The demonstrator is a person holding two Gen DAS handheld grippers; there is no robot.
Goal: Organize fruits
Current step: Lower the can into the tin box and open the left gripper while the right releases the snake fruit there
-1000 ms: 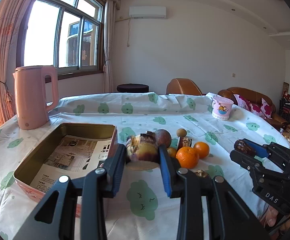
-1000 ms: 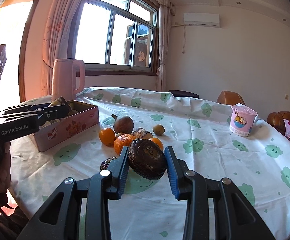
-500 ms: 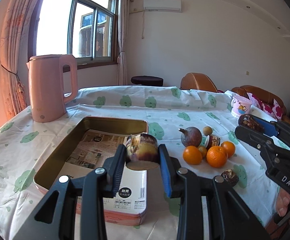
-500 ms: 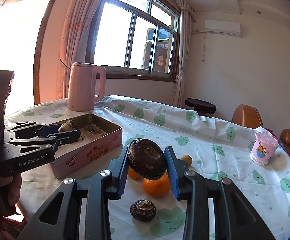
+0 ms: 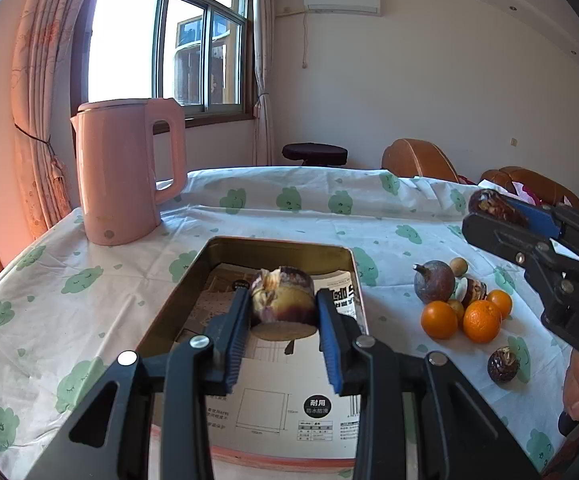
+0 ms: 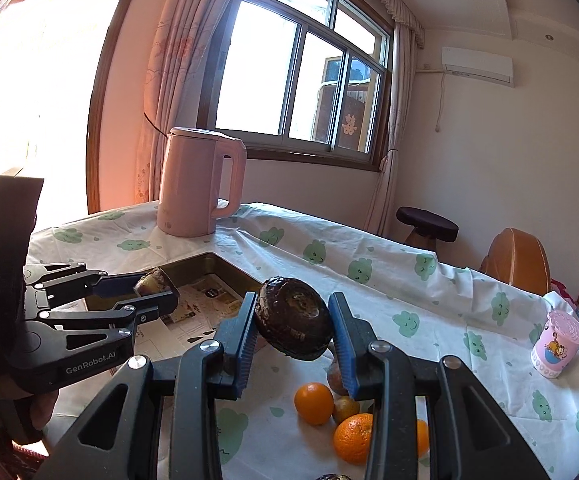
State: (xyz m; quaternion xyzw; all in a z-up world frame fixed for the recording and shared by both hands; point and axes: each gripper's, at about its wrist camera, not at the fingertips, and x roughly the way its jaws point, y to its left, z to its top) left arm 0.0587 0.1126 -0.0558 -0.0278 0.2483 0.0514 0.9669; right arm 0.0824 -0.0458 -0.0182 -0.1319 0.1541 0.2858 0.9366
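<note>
Since a second ago, both grippers carried from the fruit pile toward the tin box point(image 5: 353, 264), now below the left gripper point(image 5: 283, 314). Pink kettle point(image 5: 125, 172) behind on the tablecloth point(image 5: 69, 280). Left gripper clamped on a cut purple fruit point(image 5: 283, 300) above the box. Right gripper point(image 6: 293, 330) clamped on a dark wrinkled fruit point(image 6: 293, 322), beside the box. Oranges point(image 5: 439, 319) on the cloth, right of the box.

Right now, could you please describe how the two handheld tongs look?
Both are black plastic with open triangular cut-outs, silver pivot screws and blue ribbed pads. The left tongs read "GenRobot.AI" in white on the side; the right tongs show the white letters "DAS".
</note>
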